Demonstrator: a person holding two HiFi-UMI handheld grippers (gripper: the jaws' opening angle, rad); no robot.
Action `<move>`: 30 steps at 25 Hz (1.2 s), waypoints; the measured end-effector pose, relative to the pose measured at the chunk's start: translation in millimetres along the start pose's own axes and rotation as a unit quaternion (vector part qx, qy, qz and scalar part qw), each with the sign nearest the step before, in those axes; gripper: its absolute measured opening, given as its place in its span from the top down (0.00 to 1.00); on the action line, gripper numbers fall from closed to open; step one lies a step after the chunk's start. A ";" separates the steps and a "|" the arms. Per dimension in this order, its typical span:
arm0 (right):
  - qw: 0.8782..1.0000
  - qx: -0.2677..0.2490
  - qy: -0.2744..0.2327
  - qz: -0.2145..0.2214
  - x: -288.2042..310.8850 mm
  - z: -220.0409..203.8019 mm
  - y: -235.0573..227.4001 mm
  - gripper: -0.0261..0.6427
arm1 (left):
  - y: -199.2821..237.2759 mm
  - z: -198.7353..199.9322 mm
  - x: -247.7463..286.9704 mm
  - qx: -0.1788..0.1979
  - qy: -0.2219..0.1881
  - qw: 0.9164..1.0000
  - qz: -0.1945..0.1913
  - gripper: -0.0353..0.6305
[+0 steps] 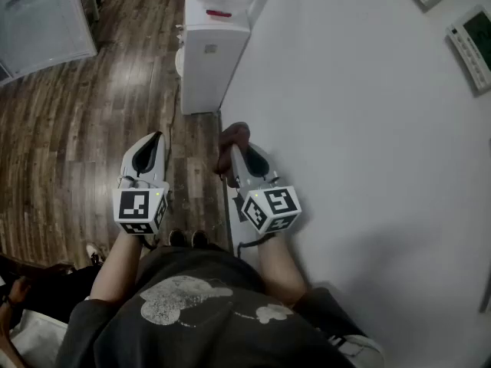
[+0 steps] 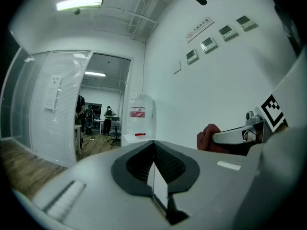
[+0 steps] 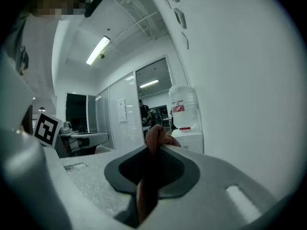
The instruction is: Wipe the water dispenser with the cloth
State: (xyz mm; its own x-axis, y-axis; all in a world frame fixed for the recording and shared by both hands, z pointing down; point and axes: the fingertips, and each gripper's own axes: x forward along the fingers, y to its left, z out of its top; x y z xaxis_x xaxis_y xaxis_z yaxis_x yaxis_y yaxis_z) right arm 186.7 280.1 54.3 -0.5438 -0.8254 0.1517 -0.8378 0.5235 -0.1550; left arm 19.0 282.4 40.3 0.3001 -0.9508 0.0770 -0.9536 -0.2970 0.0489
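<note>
The cloth [image 1: 233, 135] is clamped in the right gripper [image 1: 236, 153]; the left gripper [image 1: 154, 144] is closed, empty. The water dispenser [image 1: 207, 60], upper centre, should first be approached, with the grip held firm

No words clear enough to read. Small sign [image 2: 199, 28] high on the wall: print too tiny. Red label [image 2: 137, 113] on the water bottle [image 2: 141, 121]: blurred. Paper sheet [image 2: 52, 97] on the glass door [image 2: 43, 123]: unreadable. Black-and-white square marks [image 1: 138, 204] on a cube [image 1: 143, 213]: patterns only, no letters.
</note>
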 end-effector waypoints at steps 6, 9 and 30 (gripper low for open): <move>1.000 -0.007 0.002 -0.002 1.3 1.1 3.7 0.90 | -0.9 -5.3 1.8 -0.004 0.010 1.000 -0.011 0.92; 1.000 -0.009 0.003 0.001 8.2 -0.4 7.9 0.90 | 7.3 -5.9 1.6 -0.009 0.008 1.000 -0.009 0.92; 0.999 0.037 -0.007 -0.039 86.6 -20.0 2.0 0.90 | 90.1 -28.2 29.4 -0.024 0.005 1.000 0.003 0.92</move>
State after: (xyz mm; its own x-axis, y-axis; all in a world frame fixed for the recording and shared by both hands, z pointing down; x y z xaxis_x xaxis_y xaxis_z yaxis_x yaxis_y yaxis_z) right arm 137.0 213.9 86.7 -0.4755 -0.8665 0.1520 -0.8716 0.4406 -0.2151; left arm -57.5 230.1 75.0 0.2948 -0.9516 0.0870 -0.9533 -0.2866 0.0953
